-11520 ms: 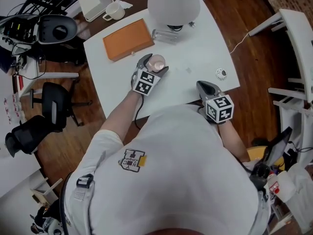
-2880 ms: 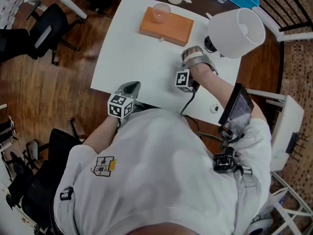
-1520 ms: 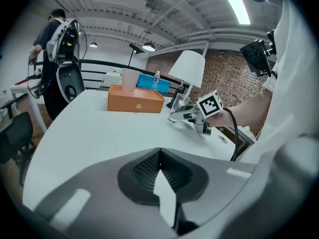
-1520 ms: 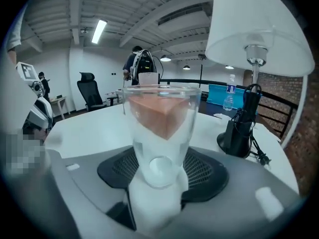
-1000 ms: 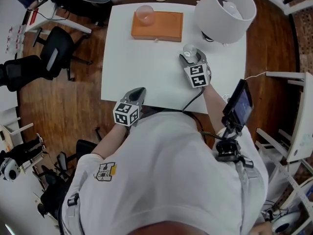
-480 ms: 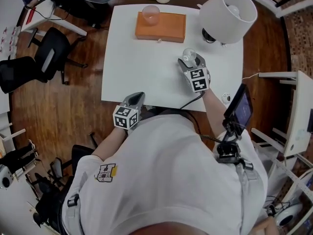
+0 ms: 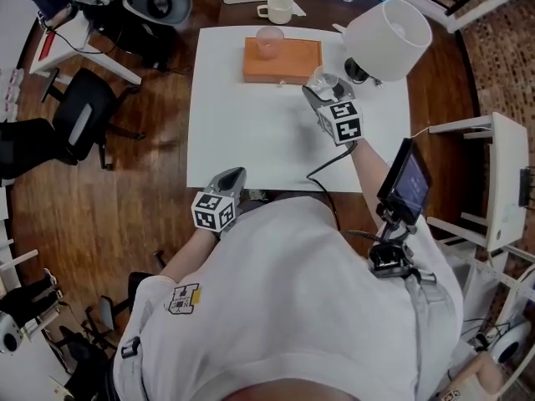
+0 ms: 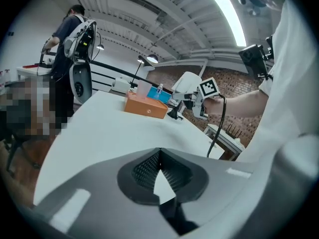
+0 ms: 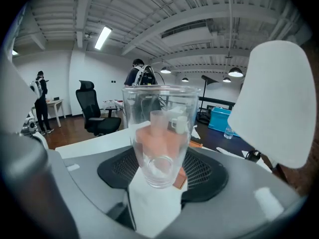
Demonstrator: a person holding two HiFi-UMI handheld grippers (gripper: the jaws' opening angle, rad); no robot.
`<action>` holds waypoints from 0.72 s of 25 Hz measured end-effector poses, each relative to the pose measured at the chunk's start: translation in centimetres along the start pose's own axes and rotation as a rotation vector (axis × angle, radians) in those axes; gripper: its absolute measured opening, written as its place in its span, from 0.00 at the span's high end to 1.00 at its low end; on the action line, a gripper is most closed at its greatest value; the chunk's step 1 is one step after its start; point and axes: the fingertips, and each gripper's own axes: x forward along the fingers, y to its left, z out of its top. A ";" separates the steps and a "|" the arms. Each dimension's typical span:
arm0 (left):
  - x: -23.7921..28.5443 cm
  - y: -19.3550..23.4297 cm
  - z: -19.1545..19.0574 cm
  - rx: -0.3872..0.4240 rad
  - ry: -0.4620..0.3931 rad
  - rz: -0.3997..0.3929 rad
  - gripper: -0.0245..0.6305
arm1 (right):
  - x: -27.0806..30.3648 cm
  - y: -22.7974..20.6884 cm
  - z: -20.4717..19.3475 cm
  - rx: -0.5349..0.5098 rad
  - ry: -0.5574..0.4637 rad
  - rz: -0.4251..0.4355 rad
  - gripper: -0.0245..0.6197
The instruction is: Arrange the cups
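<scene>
Head view, cups: I count three.

1. Clear glass cup (image 7: 321, 80), upper middle of the frame, just right of the orange box (image 7: 288, 63) and beside the lamp (image 7: 387, 38).
2. Pink cup (image 7: 270, 42), standing on the left part of the orange box.
3. White mug (image 7: 277, 9), off the white table (image 7: 251, 132), on the dark surface at the top edge.

Other items: one orange box, one lamp with a white shade, one white table, two grippers.

Orientation: in the right gripper view I see the clear glass cup (image 9: 159, 133) upright, mouth up, with its long axis vertical. The pink cup also stands mouth up. The mug's handle points to the frame's left.

Right gripper (image 7: 316, 88): jaws partly spread and clamped on the lower body of the clear glass cup, one pad on each side. The base sits between the pads and the rim rises well above them. I cannot tell whether the base touches the table.

Left gripper (image 7: 235, 174): lower left, at the near edge of the white table. In the left gripper view I see its jaws pressed together at the tips, with nothing between them.
</scene>
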 end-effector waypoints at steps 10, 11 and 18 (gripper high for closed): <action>-2.6 2.9 0.2 0.000 -0.034 0.149 0.96 | 6.0 -4.2 5.9 -0.005 -0.069 -0.017 0.55; -3.1 3.3 0.1 -0.016 -0.035 0.168 0.96 | 6.8 -4.5 6.1 -0.001 -0.068 -0.019 0.55; -4.4 4.1 -1.4 -0.050 0.000 0.252 0.96 | 11.7 -6.5 4.6 0.040 -0.010 -0.019 0.55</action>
